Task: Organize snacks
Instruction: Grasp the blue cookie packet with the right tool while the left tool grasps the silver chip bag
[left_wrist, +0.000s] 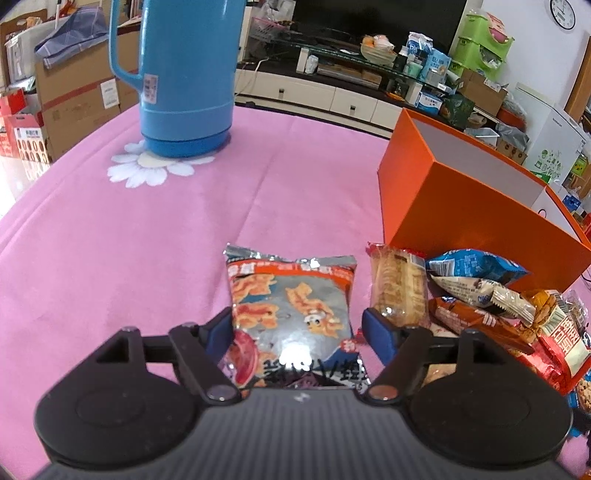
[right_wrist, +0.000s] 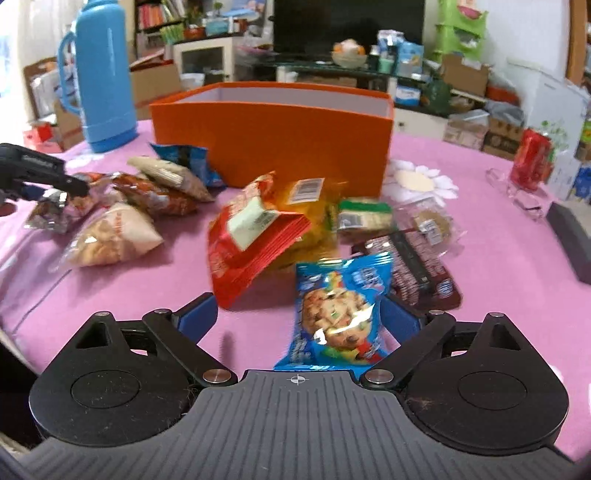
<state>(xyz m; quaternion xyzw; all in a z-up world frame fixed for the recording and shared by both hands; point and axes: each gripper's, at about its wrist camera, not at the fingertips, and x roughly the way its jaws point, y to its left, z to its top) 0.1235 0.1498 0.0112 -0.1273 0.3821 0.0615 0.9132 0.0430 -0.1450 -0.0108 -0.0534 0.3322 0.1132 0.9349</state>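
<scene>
right up at the lens, the left gripper (left_wrist: 295, 328) has its blue pads spread around a silver-and-orange snack pack (left_wrist: 291, 317). the left pad looks about touching the pack's edge, the right one just off it, so i'd call it released, not squeezing. the right gripper (right_wrist: 299, 317) is the same deal: spread wide, with a blue cookie pack (right_wrist: 338, 314) lying between the pads against the right one, nothing clamped.

further out, the rest of the snacks sit in a loose heap on the pink tabletop (left_wrist: 110, 240): a red pouch (right_wrist: 251, 240), a clear bag of crackers (right_wrist: 110, 240), a dark brown wafer pack (right_wrist: 410, 269), and several more. behind them, toward the far edge, stands the orange box (right_wrist: 273, 144), open on top. what shows of its inside is bare wall; the floor is hidden.

so my guess is the sorting has barely started, basically everything still needs moving. blue thermos (left_wrist: 184, 74) sits at the far left corner.
</scene>
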